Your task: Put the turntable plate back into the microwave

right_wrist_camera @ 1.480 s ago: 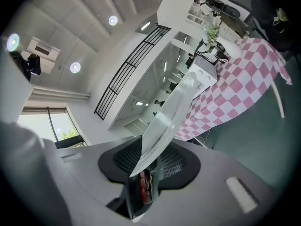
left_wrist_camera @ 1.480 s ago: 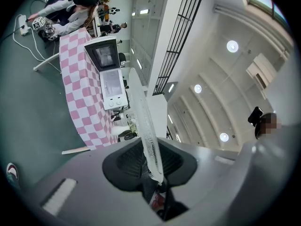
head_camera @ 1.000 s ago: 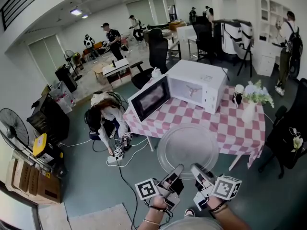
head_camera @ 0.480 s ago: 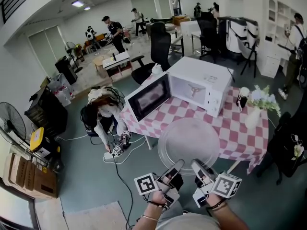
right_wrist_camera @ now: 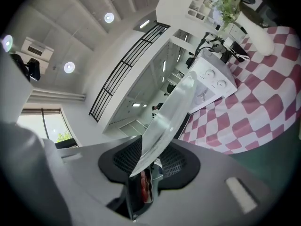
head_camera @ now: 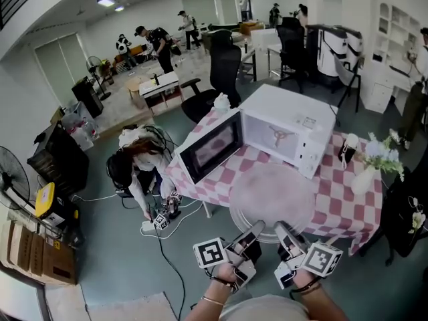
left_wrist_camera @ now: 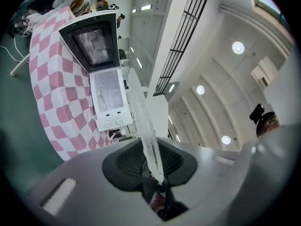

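The round clear glass turntable plate [head_camera: 271,196] hangs flat over the near edge of the checked table, in front of the white microwave [head_camera: 287,129], whose door [head_camera: 210,146] swings open to the left. My left gripper [head_camera: 256,231] is shut on the plate's near rim, and my right gripper [head_camera: 283,231] is shut on the rim just beside it. In the left gripper view the plate [left_wrist_camera: 143,121] runs edge-on out of the jaws toward the microwave [left_wrist_camera: 107,98]. In the right gripper view the plate [right_wrist_camera: 169,117] likewise juts from the jaws toward the microwave [right_wrist_camera: 211,81].
The table wears a pink-and-white checked cloth [head_camera: 341,192]. A white vase of flowers [head_camera: 371,169] and a small dark figure [head_camera: 346,149] stand at its right end. A person [head_camera: 137,166] crouches on the floor by cables left of the table. Office chairs and several people fill the back.
Both grippers have carried the plate forward toward the microwave. The table and microwave now sit closer and lower in the head view, with the plate partly over the cloth.
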The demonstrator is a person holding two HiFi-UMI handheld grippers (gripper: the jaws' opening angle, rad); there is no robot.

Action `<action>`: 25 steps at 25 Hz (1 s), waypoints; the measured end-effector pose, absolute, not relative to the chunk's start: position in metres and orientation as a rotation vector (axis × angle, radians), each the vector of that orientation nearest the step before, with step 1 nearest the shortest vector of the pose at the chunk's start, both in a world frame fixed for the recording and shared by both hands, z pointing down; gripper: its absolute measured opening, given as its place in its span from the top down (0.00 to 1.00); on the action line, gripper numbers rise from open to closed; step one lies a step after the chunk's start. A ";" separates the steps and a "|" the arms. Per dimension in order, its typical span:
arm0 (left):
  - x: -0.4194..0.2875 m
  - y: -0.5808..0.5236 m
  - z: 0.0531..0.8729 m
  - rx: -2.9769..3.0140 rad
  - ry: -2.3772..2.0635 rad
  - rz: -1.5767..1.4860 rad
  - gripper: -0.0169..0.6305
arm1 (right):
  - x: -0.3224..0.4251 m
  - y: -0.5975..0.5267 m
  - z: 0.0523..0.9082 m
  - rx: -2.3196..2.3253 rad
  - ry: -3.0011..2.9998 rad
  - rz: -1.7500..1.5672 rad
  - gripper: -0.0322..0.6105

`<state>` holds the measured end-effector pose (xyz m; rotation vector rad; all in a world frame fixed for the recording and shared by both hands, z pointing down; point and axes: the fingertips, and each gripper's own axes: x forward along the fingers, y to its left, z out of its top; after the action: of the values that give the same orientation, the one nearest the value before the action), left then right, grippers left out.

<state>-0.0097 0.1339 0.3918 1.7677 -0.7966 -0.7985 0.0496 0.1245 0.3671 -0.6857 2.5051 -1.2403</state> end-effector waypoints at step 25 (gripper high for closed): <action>-0.113 -0.074 0.416 1.768 -0.659 -0.611 0.88 | -0.053 -0.074 0.395 -0.885 2.342 -1.322 0.79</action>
<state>-0.1131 -0.0743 0.4165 1.7684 -0.6594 -0.6105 -0.0525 -0.0742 0.3953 -0.8847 2.3420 -1.3221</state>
